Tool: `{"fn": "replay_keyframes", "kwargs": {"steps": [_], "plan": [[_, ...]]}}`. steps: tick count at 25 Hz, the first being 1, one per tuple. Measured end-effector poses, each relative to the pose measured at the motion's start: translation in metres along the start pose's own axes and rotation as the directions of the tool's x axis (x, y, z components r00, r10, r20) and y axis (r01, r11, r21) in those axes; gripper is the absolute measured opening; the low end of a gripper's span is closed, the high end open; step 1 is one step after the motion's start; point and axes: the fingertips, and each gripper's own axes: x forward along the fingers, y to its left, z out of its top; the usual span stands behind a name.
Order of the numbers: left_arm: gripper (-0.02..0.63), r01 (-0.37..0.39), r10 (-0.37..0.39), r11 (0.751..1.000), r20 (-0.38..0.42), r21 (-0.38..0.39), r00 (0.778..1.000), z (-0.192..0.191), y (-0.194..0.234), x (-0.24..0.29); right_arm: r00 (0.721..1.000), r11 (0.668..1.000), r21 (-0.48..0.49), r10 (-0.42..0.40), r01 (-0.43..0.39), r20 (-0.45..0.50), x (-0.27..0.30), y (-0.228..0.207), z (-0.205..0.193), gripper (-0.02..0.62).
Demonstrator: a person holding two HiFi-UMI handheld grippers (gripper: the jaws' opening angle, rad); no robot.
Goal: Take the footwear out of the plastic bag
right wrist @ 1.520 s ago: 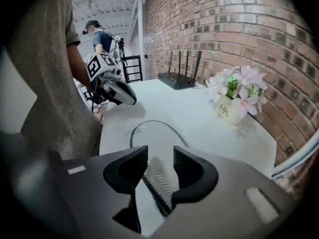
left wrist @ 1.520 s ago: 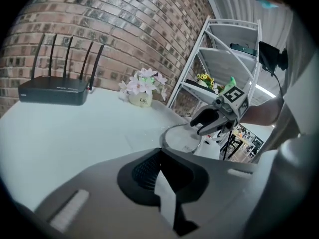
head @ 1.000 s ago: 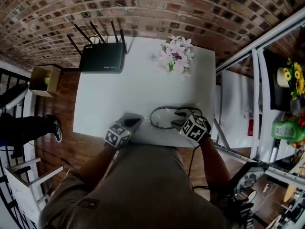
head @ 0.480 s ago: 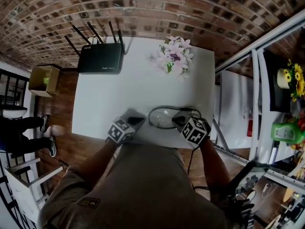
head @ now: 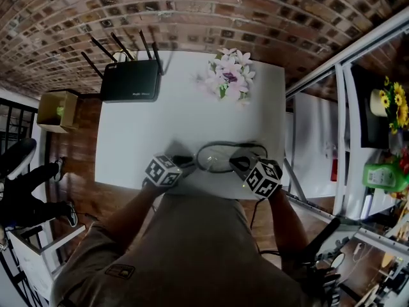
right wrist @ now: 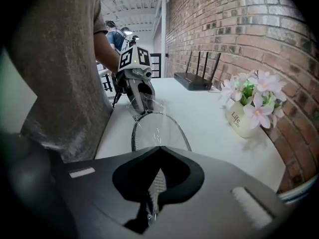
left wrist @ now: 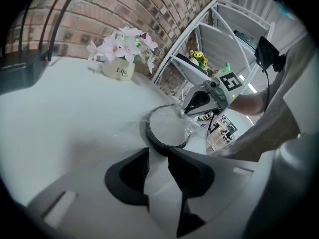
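A flat oval piece of footwear (head: 220, 157) with a black rim lies inside a clear plastic bag (head: 206, 165) near the front edge of the white table (head: 166, 123). My left gripper (head: 185, 165) is at the bag's left end. Its jaws have just been opening and now stand apart, with the black rim (left wrist: 167, 131) right at the tips of the left gripper (left wrist: 158, 153); nothing is pressed between the pads. My right gripper (head: 236, 163) is at the bag's right end. In its own view the right gripper (right wrist: 158, 158) is shut on a sliver of the clear plastic.
A black router (head: 131, 80) with antennas stands at the back left of the table, and a flower pot (head: 229, 75) at the back right. A white metal rack (head: 319, 146) is right of the table. A cardboard box (head: 57, 107) and a person's legs (head: 25, 184) are on the floor at left.
My left gripper has shifted right, up against the bag, and its jaws have parted. The right gripper has closed on the bag's end. The person's legs at left have moved.
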Motion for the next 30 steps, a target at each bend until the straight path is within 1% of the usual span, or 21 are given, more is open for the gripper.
{"fn": "replay_keyframes", "kwargs": {"steps": [5, 10, 12, 15, 21, 23, 26, 28, 30], "plan": [[0.123, 0.053, -0.053, 0.998, 0.005, -0.039, 0.999, 0.006, -0.003, -0.001, 0.998, 0.999, -0.002, -0.034, 0.034, 0.046, -0.005, -0.005, 0.004, 0.012], [0.130, 0.120, -0.119, 0.990, 0.027, -0.069, 0.993, 0.019, -0.013, -0.005, 0.998, 0.999, -0.022, -0.047, 0.048, 0.045, -0.005, -0.004, 0.005, 0.012], [0.133, 0.122, -0.122, 0.990, 0.013, -0.073, 0.992, 0.020, -0.013, -0.003, 0.998, 0.998, -0.032, -0.053, 0.054, 0.045, -0.005, -0.003, 0.006, 0.012], [0.133, 0.123, -0.124, 0.987, -0.002, -0.107, 0.992, 0.017, -0.009, -0.003, 0.995, 0.997, -0.036, -0.071, 0.073, 0.066, -0.007, -0.005, 0.011, 0.012], [0.133, 0.148, -0.149, 0.976, 0.011, -0.161, 0.989, 0.015, -0.009, -0.003, 0.991, 0.993, -0.057, -0.097, 0.102, 0.090, -0.009, -0.005, 0.017, 0.012], [0.133, 0.157, -0.154, 0.968, 0.033, -0.194, 0.988, 0.018, -0.007, -0.003, 0.989, 0.992, -0.059, -0.105, 0.111, 0.101, -0.011, -0.005, 0.019, 0.012], [0.132, 0.183, -0.173, 0.950, 0.061, -0.253, 0.983, 0.020, -0.005, -0.004, 0.986, 0.990, -0.061, -0.116, 0.124, 0.121, -0.013, -0.005, 0.021, 0.012], [0.129, 0.208, -0.195, 0.939, 0.073, -0.274, 0.978, 0.020, -0.006, -0.005, 0.985, 0.990, -0.061, -0.119, 0.128, 0.125, -0.014, -0.005, 0.020, 0.012], [0.107, 0.219, -0.202, 0.933, 0.087, -0.284, 0.976, 0.023, -0.007, -0.007, 0.985, 0.990, -0.062, -0.119, 0.127, 0.124, -0.014, -0.004, 0.019, 0.012]]}}
